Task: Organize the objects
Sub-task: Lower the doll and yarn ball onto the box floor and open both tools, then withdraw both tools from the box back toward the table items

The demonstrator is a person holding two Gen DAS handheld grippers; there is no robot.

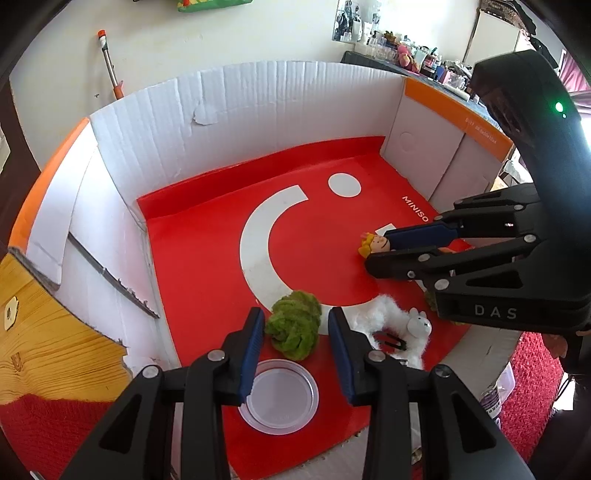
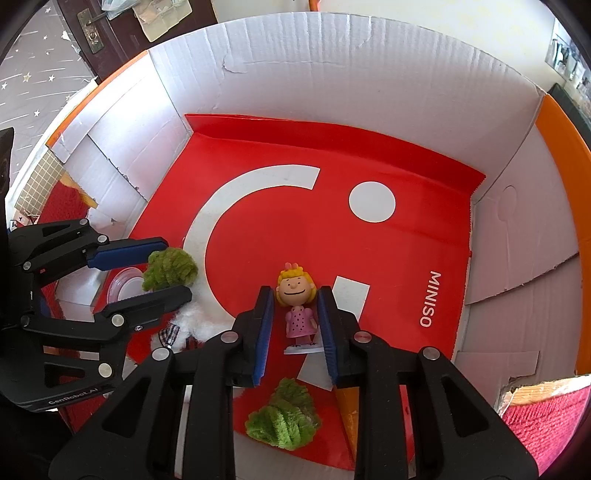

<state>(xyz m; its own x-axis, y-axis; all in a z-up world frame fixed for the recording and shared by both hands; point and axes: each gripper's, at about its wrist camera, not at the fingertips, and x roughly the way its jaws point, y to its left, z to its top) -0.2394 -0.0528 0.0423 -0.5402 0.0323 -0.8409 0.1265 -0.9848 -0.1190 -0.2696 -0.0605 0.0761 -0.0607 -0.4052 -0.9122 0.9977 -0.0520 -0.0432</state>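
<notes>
Colours inside the white cardboard box (image 2: 369, 66)

A red mat (image 2: 295, 236) with white markings is seen; the figurine (image 2: 297, 306) is yellow-haired in a pink dotted dress, two tufts (image 2: 284, 421) are green, and gripper pads (image 2: 264, 328) are blue.

red rug (image 1: 532, 387), wooden furniture (image 1: 44, 332), cluttered shelf (image 1: 406, 51)

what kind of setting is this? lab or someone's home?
Likely a home room, not a lab: a cluttered shelf of bottles and toys, a red rug, a wooden door. The work area is a makeshift cardboard box.
</notes>
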